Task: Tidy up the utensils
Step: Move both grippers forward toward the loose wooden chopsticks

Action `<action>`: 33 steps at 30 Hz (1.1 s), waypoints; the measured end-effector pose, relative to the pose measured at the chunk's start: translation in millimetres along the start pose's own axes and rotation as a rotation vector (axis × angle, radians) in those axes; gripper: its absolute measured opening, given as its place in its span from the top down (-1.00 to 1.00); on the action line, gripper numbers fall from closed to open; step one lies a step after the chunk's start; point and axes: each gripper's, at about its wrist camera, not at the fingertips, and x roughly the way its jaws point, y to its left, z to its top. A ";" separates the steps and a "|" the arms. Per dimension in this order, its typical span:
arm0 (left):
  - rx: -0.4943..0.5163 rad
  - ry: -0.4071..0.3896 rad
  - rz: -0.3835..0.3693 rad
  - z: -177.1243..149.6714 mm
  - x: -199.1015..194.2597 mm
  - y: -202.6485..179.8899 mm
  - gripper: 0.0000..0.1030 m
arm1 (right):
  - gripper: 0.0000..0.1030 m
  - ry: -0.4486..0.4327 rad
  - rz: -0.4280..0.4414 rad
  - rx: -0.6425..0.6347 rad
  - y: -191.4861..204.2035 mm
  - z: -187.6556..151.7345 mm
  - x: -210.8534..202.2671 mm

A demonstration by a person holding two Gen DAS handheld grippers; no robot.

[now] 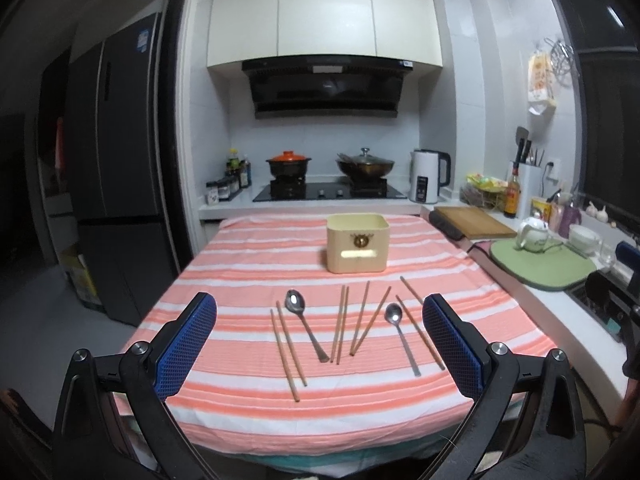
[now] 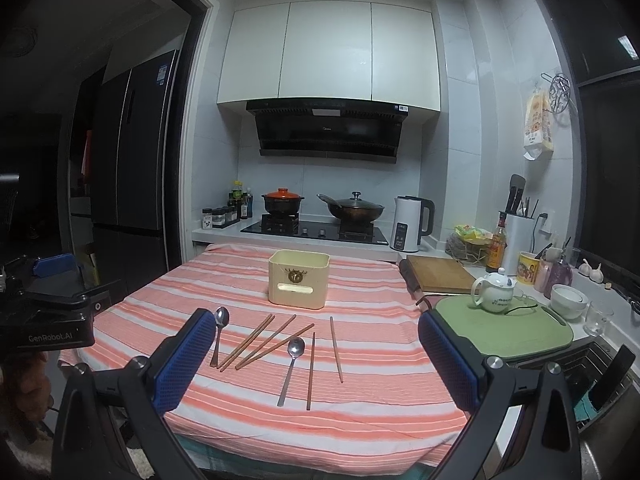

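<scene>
Chopsticks of brown wood (image 1: 288,350) and steel spoons (image 1: 305,324) lie on your desk, cream plastic bin (image 1: 357,243) empty; both tongs gape wide, holding nothing.

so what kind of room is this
A home kitchen, most likely: a gas hob with a lidded wok under a range hood, and a kettle on the counter beside it.

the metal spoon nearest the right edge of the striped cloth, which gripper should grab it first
Right, probably. That steel spoon lies centred ahead of the open right gripper, whereas in the left wrist view it lies toward the right finger of the left gripper.
</scene>
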 end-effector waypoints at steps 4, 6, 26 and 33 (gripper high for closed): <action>-0.069 0.065 -0.003 -6.8 21.0 16.6 -0.99 | -1.00 0.031 -0.011 0.019 -6.9 -5.1 15.7; -0.020 0.120 -0.010 -11.4 36.0 16.8 -0.99 | -1.00 0.043 -0.018 0.030 -10.4 -10.2 23.9; 0.000 0.456 0.003 -125.1 176.7 50.2 -0.99 | -1.00 0.272 -0.076 0.004 -46.3 -104.4 142.2; 0.011 0.507 0.066 -147.2 192.9 56.7 -0.98 | -0.99 0.382 -0.070 0.075 -63.9 -132.2 174.9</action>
